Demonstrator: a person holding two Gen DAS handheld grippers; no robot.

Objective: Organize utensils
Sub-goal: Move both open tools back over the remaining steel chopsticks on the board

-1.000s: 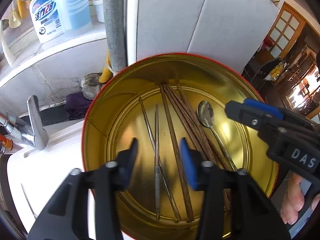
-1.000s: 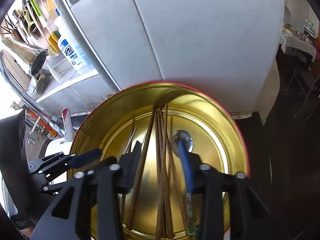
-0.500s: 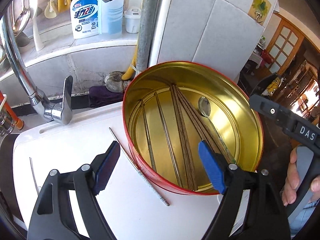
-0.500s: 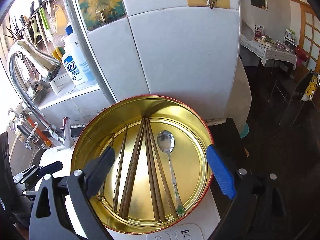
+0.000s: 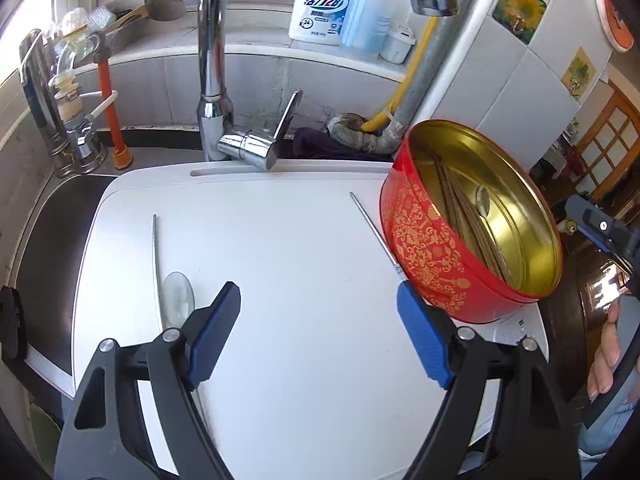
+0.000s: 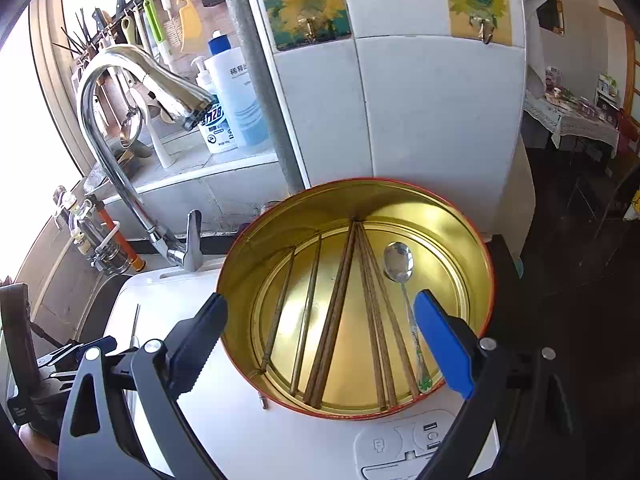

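Note:
A round red tin [image 5: 424, 248] with a gold inside [image 6: 440, 216] stands at the right of a white top [image 5: 280, 248]. It holds several wooden chopsticks [image 6: 340, 308], metal chopsticks [image 6: 308, 308] and a metal spoon [image 6: 400, 268]. On the white top lie a metal chopstick [image 5: 374, 230] against the tin, and at the left a spoon [image 5: 178, 298] beside a metal chopstick [image 5: 155, 248]. My left gripper [image 5: 320, 336] is open and empty above the top. My right gripper [image 6: 320, 344] is open and empty above the tin.
A chrome tap [image 5: 212, 80] with a lever [image 5: 286, 120] stands behind the white top. Detergent bottles [image 5: 322, 4] sit on the ledge. A dark sink [image 5: 48, 240] lies to the left. A grey pipe [image 6: 260, 80] and a white tiled wall [image 6: 432, 112] rise behind the tin.
Both grippers opened wide and pulled back and up from the tin. The left one swung left over the white top, where the spoon and chopsticks now show.

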